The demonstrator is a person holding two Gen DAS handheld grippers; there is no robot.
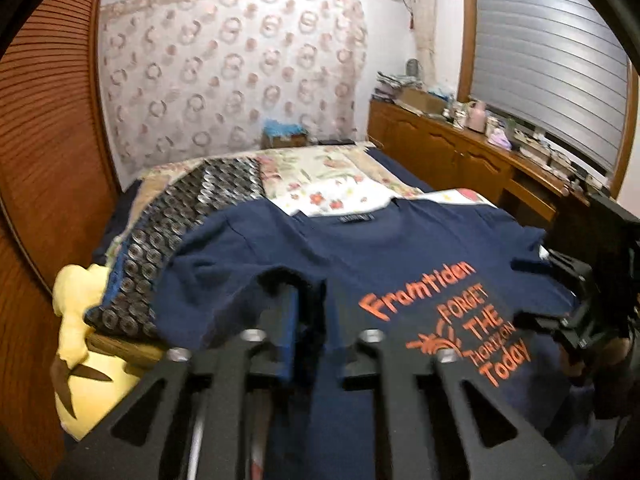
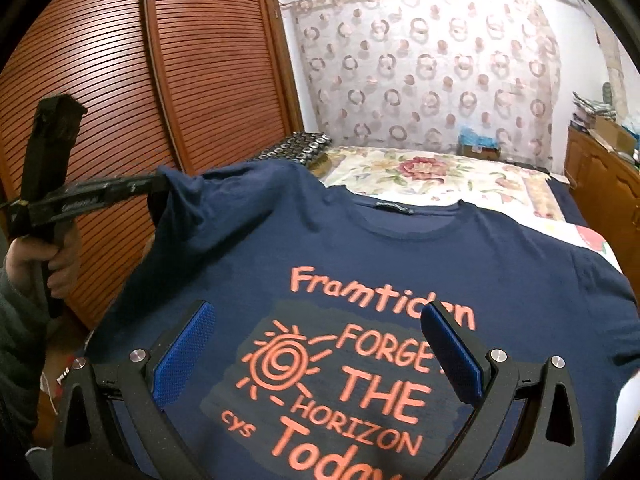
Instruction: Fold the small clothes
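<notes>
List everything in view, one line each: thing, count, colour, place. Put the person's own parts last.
T-shirt: one, navy with orange print, spread on the bed, one sleeve lifted.
Bed cover: one, cream floral, beyond the shirt.
Patterned cloth: one, dark with silver circles, beside the shirt.
Yellow plush: one, yellow with brown marks, at the bed's edge.
Wardrobe doors: brown, slatted, beside the bed.
Curtain: one, pale with ring pattern, on the far wall.
Cabinet: one, wooden, cluttered top, under the window.
Left gripper: one, black, jaws closed on the sleeve.
Right gripper: one, black with blue pads, jaws open above the print.
Hand: one, holding the left gripper.
</notes>
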